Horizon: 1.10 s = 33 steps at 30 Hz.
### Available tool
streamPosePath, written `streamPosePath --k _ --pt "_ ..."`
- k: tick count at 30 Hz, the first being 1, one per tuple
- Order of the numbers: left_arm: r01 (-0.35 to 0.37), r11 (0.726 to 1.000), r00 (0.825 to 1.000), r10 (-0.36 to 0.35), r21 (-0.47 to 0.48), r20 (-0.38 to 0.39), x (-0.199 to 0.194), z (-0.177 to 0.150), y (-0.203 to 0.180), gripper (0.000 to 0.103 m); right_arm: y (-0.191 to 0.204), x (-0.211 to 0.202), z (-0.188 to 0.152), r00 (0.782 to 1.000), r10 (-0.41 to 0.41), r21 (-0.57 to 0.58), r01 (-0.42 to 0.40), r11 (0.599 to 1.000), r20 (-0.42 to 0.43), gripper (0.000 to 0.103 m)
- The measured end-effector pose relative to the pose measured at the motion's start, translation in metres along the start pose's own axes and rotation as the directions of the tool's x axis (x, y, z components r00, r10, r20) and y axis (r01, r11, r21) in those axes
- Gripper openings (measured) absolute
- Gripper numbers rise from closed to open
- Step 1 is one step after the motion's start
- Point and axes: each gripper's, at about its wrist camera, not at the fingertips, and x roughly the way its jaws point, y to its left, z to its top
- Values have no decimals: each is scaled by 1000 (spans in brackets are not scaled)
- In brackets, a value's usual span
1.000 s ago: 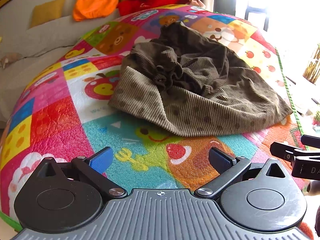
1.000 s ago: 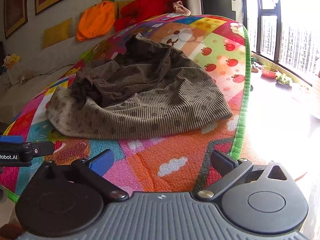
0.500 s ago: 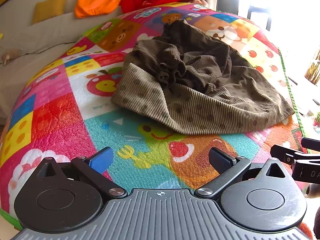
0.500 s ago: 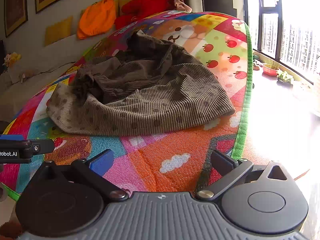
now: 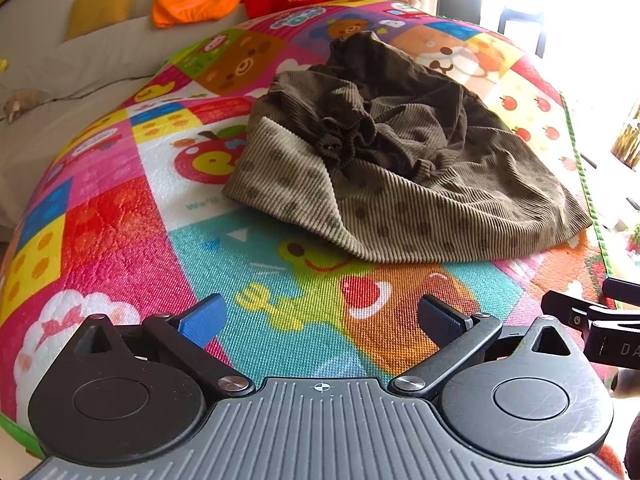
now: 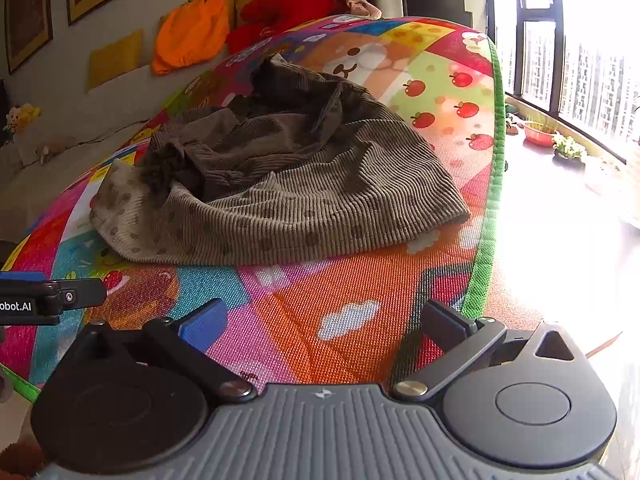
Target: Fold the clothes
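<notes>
A brown corduroy garment [image 5: 400, 168] lies in a crumpled heap on a bright play mat [image 5: 120, 232] with bears and apples on it, its dark bunched-up part on top and its lighter spotted edge spread out flat toward the cameras. The left gripper [image 5: 320, 316] hangs over the mat near that edge with its jaws wide apart and nothing in them. The right gripper [image 6: 320, 320] is just beside it, by the mat's green border [image 6: 490, 240], jaws wide apart and holding nothing too.

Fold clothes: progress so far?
Nothing done: the brown spotted corduroy garment lies crumpled on the colourful cartoon play mat. In hand: nothing; left gripper and right gripper are open, short of it. Left: grasp, flatten, fold.
</notes>
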Motion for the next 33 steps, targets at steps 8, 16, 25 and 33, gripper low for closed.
streamPosePath --k 8,16,25,33 --pt "-1 1000 1000 1 -1 -7 2 0 0 103 0 2 0 1000 1 2 -1 1000 -3 103" --pt "-1 1000 1000 1 -4 -11 2 1 1 103 2 3 0 1000 -1 -1 1 1000 -7 103" --pt "-2 1000 1000 2 -8 -20 3 0 3 103 2 3 0 1000 -3 -1 3 1000 -9 103" --pt "-3 1000 1000 3 -6 -18 3 0 2 103 2 3 -1 1000 -1 2 1 1000 -7 103"
